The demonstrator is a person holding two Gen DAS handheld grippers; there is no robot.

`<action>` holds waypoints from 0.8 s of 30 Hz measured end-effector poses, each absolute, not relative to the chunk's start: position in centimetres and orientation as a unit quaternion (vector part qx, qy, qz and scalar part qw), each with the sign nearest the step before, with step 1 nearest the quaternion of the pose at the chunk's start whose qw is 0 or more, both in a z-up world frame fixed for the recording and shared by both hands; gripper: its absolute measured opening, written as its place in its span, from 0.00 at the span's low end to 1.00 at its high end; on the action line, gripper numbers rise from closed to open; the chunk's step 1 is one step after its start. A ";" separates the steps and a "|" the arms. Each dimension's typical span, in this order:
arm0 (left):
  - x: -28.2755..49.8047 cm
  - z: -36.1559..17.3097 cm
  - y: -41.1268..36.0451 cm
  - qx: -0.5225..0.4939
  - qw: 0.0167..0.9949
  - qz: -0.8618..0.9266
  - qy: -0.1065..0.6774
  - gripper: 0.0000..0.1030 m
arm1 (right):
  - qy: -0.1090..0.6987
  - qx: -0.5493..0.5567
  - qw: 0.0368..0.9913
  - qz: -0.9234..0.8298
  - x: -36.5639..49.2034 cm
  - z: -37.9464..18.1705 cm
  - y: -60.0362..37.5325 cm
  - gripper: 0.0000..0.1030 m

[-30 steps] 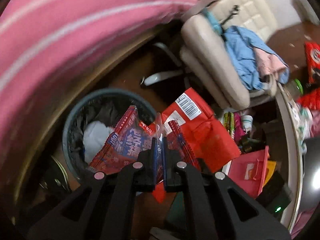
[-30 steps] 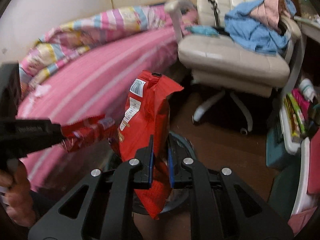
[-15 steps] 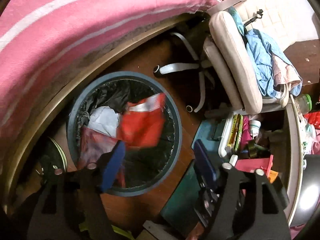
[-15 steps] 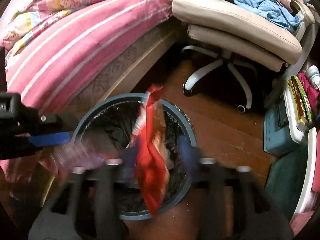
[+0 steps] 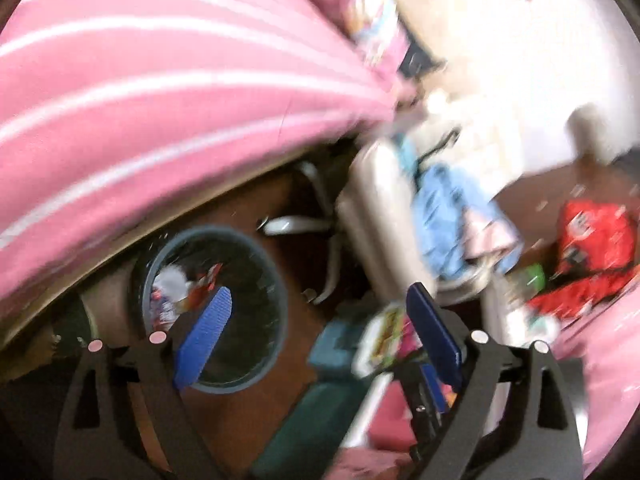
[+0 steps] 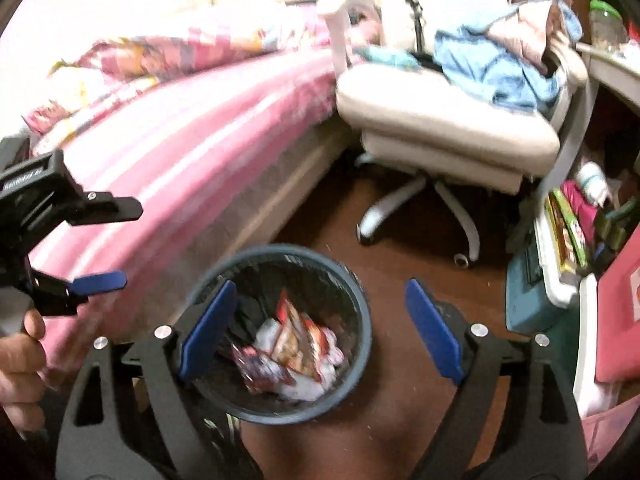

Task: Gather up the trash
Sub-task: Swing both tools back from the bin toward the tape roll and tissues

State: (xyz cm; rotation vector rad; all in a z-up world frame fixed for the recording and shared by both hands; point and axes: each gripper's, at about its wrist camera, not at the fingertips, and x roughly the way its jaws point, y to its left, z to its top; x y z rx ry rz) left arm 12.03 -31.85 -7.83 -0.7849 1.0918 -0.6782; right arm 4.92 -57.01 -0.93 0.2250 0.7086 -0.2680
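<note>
Dark wood floor (image 6: 400,420) btwn pink striped bed (image 6: 192,152) & cream chair (image 6: 440,120); wrappers (image 6: 296,348) lie in round blue bin (image 6: 360,300), print too blurred to read; right gripper (image 6: 320,328) & left gripper (image 5: 320,332) jaws opening, nothing btwn them.

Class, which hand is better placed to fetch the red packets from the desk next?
Probably the right. Both grippers are empty, jaws opening, but the left gripper sits over by the bed, while the desk with the red packets lies on the side of the right gripper.
</note>
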 end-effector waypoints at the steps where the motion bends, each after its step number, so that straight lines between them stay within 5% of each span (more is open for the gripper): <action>1: 11.9 -6.8 -30.4 -0.373 0.728 -0.316 0.481 0.84 | 0.341 0.109 0.926 -0.124 5.3 -0.4 -56.8 0.84; 10: 10.5 2.5 -12.7 -0.335 0.840 -0.241 0.352 0.85 | 0.284 0.086 0.955 0.028 9.2 7.2 -45.3 0.89; 24: 10.3 -3.2 8.6 -0.320 0.877 0.010 0.359 0.86 | 0.320 0.051 0.929 0.176 14.9 7.9 -26.0 0.91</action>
